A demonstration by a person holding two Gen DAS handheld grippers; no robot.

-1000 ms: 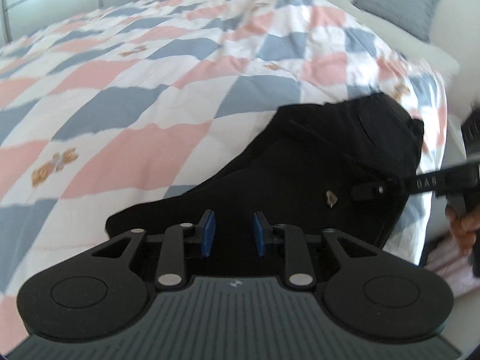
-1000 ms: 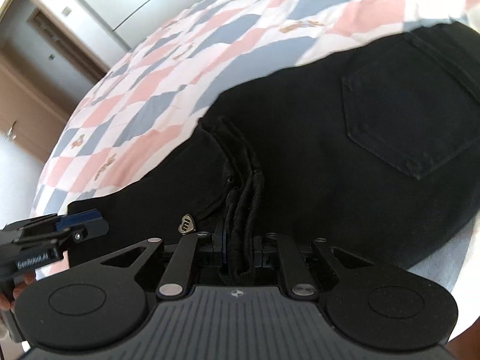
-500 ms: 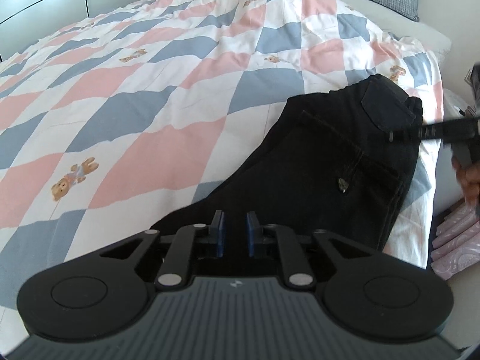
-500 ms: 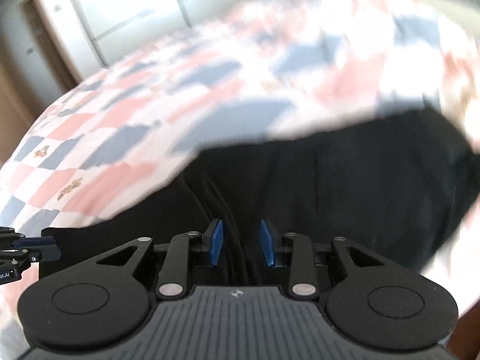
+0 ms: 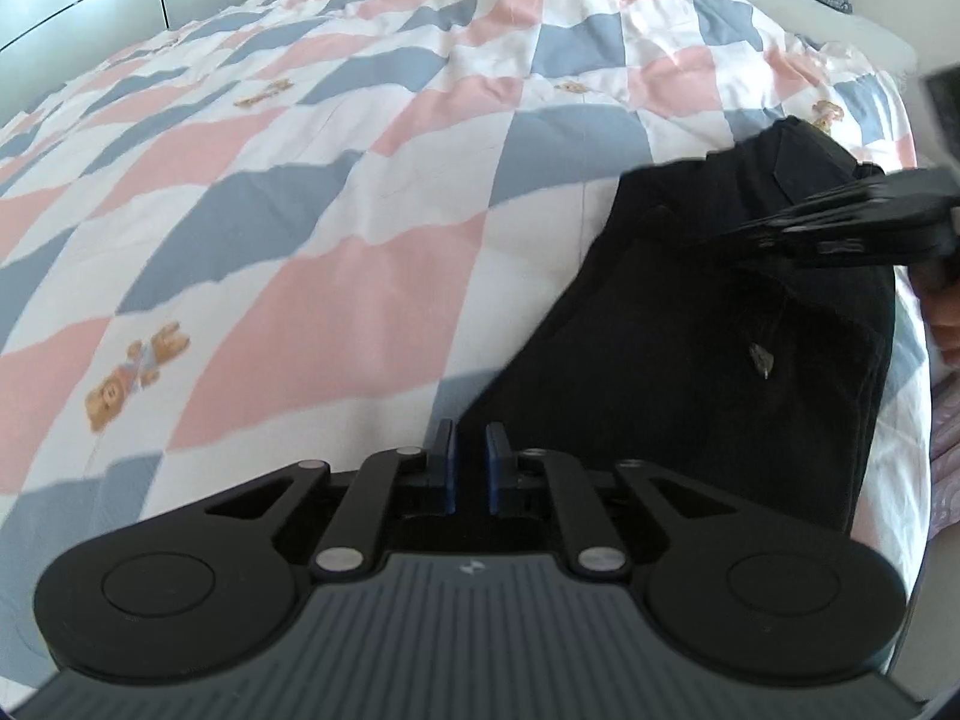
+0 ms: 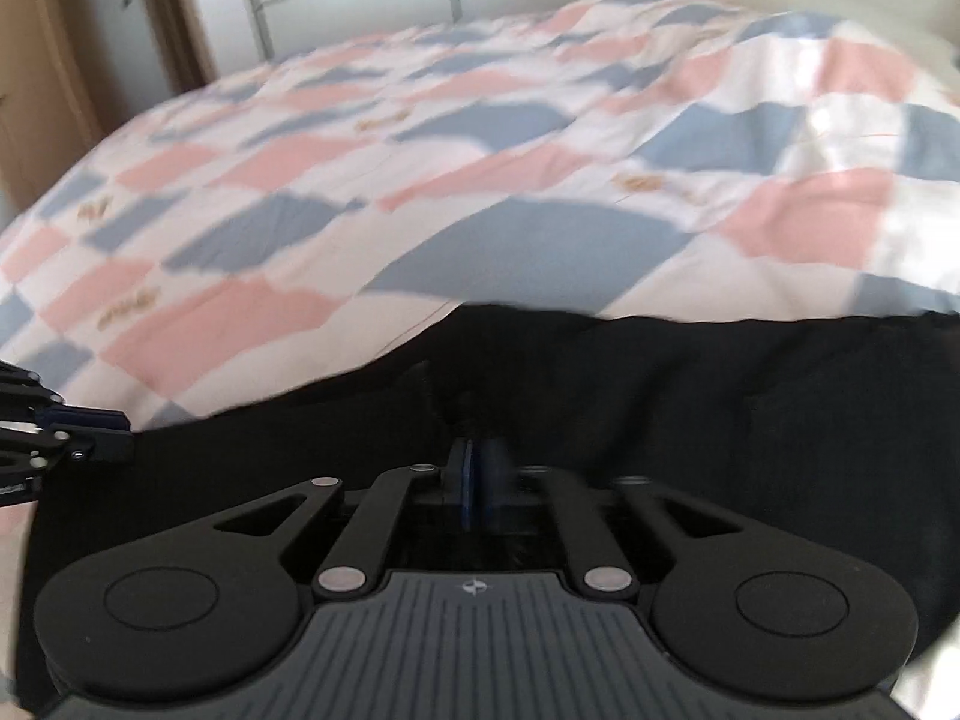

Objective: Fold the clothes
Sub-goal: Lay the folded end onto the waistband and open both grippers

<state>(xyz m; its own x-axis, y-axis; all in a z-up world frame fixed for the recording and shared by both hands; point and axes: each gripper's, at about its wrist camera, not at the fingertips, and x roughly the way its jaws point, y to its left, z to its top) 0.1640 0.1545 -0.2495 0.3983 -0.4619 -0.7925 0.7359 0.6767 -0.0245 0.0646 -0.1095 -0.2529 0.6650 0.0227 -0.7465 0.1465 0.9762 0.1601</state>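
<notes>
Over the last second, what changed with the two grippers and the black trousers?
The right gripper, clamped on the bunched trouser fabric a second ago, opened, drew back, and now looks shut with nothing visibly between its pads, though blurred. The left gripper narrowed from open to a small gap, holding nothing. The black trousers stay on the checked quilt near the bed's edge.

bright daylight, slightly washed out. heavy fisheye bending at the edges, and the quilt [image 6: 480, 180] is smeared with motion blur in the right view.

Black trousers [image 5: 708, 324] — on a pink, blue-grey and white checked quilt [image 5: 360, 180].
</notes>
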